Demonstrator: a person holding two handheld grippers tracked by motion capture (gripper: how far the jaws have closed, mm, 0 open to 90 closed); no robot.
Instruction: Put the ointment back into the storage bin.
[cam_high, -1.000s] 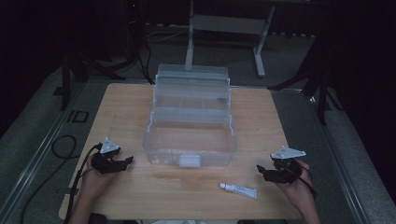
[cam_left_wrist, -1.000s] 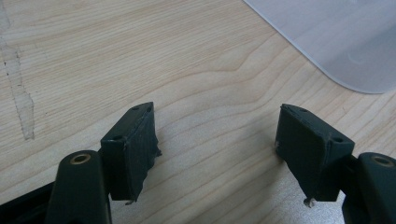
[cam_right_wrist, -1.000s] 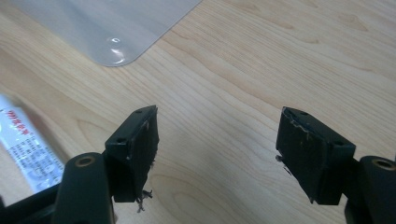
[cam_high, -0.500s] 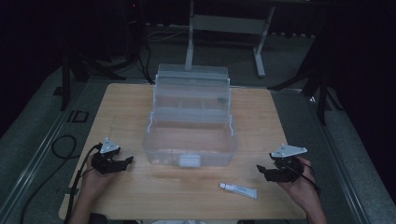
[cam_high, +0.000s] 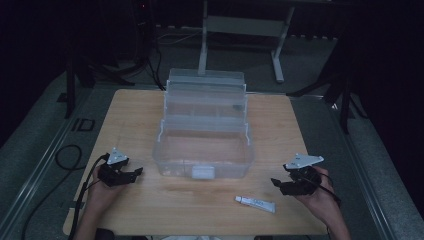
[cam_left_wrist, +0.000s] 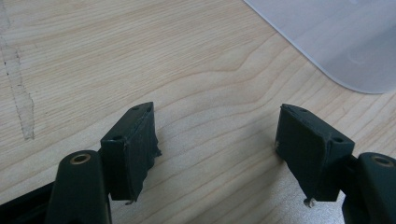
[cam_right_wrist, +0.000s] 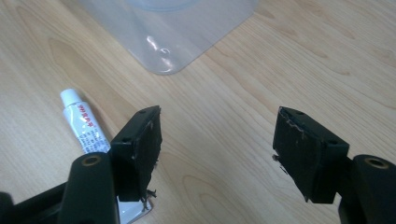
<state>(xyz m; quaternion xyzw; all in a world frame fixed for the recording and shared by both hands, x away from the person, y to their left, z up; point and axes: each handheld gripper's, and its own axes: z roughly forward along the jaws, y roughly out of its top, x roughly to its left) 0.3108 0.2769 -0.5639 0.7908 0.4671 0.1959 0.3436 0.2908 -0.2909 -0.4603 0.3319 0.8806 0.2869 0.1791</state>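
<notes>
A clear plastic box (cam_high: 202, 145) with its tiered lid swung open stands mid-table. A small white tube (cam_high: 256, 204) lies on the wood in front of its right corner. My left gripper (cam_high: 137, 172) rests open at the front left, its jaws apart over bare wood (cam_left_wrist: 217, 140), the box corner (cam_left_wrist: 345, 42) ahead of it. My right gripper (cam_high: 276, 184) sits open at the front right, just right of the tube. In the right gripper view the tube (cam_right_wrist: 84, 123) lies by the left jaw, and nothing is between the jaws (cam_right_wrist: 217, 140).
The wooden table (cam_high: 130, 115) has bare wood on both sides of the box. A cable (cam_high: 65, 155) loops off the left edge. A metal stand (cam_high: 240, 25) rises behind the table in the dark.
My right gripper has drifted slightly toward the front and left, nearer the tube. The left gripper and the box have stayed put.
</notes>
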